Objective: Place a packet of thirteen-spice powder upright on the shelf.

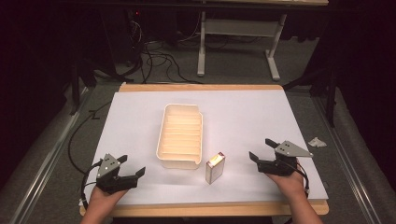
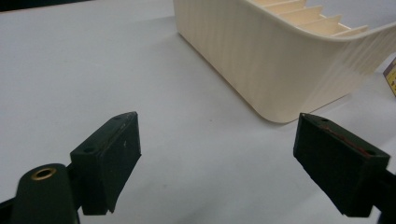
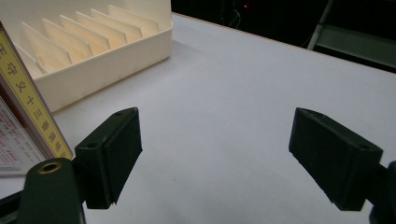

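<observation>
Both tongs sit low at the near edge of the counter (image 1: pixel 140 100), jaws apart and nothing between them. Left tongs (image 1: pixel 131 165) at the near-left corner, held by the person's left hand (image 1: pixel 102 196), pointing right and a bit forward toward the cream tray (image 1: pixel 161 142); in the left gripper view the left tongs (image 2: pixel 217 158) have bare white counter (image 2: pixel 70 70) between the jaws, with the tray's rounded corner (image 2: pixel 261 65) ahead and to the right, near but not touching. Right tongs (image 1: pixel 261 149) at the near-right, held by the right hand (image 1: pixel 290 183), pointing left toward the small box (image 1: pixel 215 168). Box stands upright on the counter just beside the tray's near-right corner, between the tray and the right tongs, apart from both tongs. In the right gripper view the right tongs (image 3: pixel 215 154) are spread wide over empty counter (image 3: pixel 243 84); the box (image 3: pixel 21 126) stands off to the left of the left jaw, outside the gap, yellow edge strip with printed characters facing the camera. Tray (image 3: pixel 107 51) behind it, slotted dividers visible, slots look empty. Crumpled white scrap (image 1: pixel 317 142) lies off the counter's right edge.
</observation>
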